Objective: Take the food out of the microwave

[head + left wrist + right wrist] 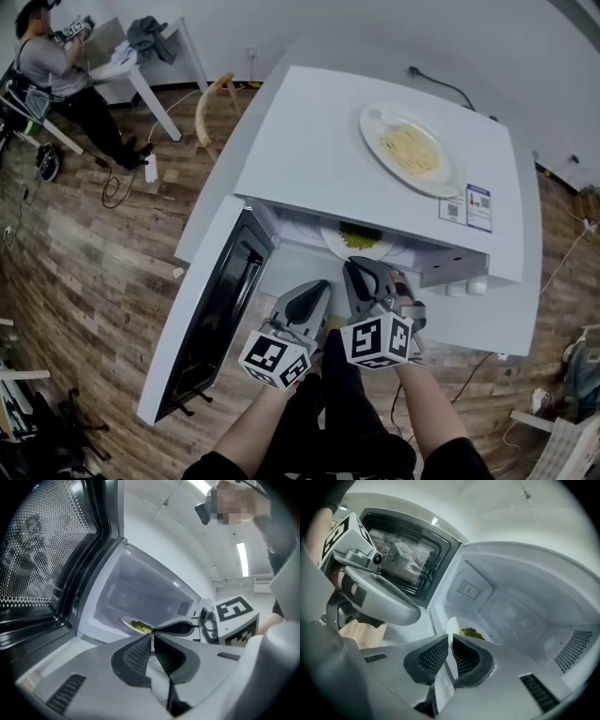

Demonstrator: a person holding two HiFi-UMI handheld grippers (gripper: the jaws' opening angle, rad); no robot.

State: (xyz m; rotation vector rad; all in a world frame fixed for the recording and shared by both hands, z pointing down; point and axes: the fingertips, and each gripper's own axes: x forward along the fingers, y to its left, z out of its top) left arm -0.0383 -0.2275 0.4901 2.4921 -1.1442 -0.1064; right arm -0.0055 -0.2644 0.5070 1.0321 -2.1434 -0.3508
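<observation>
A white microwave (pixel 309 141) stands with its door (pixel 220 309) swung open to the left. Inside on the floor of the cavity sits a white plate (pixel 375 251) of green food (pixel 360 234), also visible in the left gripper view as the plate (pixel 129 622) and in the right gripper view as the plate (pixel 457 629). My left gripper (pixel 319 289) (pixel 153 636) is shut and empty, just outside the opening. My right gripper (pixel 361 267) (pixel 450 637) is at the mouth of the cavity, pointing at the plate, jaws together with nothing between them.
A second plate with noodles (pixel 412 148) rests on the microwave's top. The open door blocks the left side. A person (pixel 52 66) sits at a white table (pixel 141 66) at the far left, with a wooden stool (pixel 214 105) nearby on the wood floor.
</observation>
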